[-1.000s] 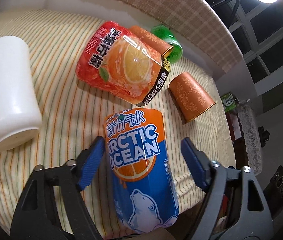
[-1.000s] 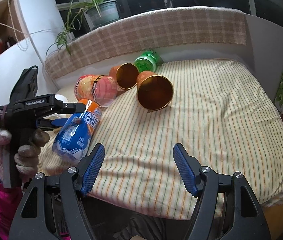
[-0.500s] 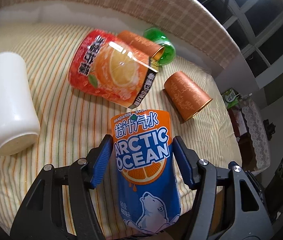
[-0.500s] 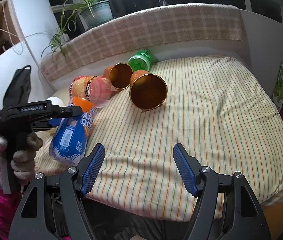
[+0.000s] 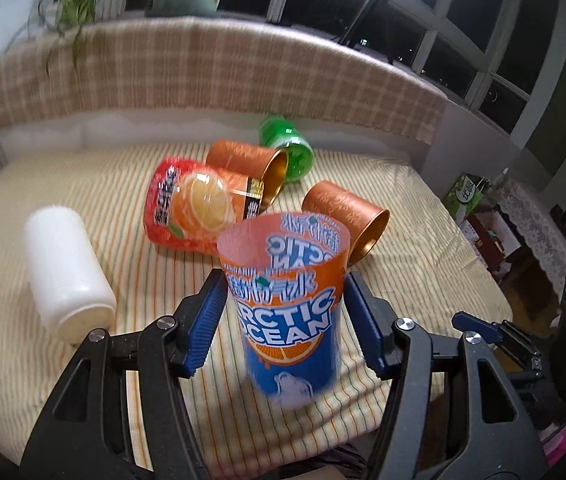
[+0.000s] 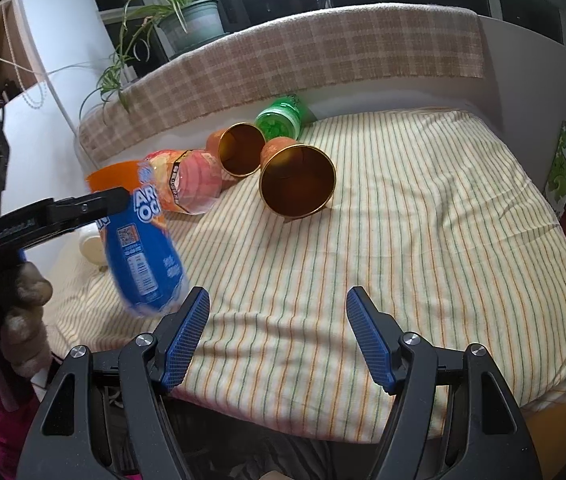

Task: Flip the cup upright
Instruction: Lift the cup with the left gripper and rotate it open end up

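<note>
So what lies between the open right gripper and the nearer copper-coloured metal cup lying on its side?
Only bare striped bedcloth, seen in the right wrist view, separates the right gripper from the copper-coloured metal cup.

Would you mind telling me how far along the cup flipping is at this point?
Done: the left tongs have clamped the Arctic Ocean cup and raised it, mouth up. In hand: it is tilted above the striped cloth, not yet set down. Left: standing it, while the right tongs are open and empty.
</note>
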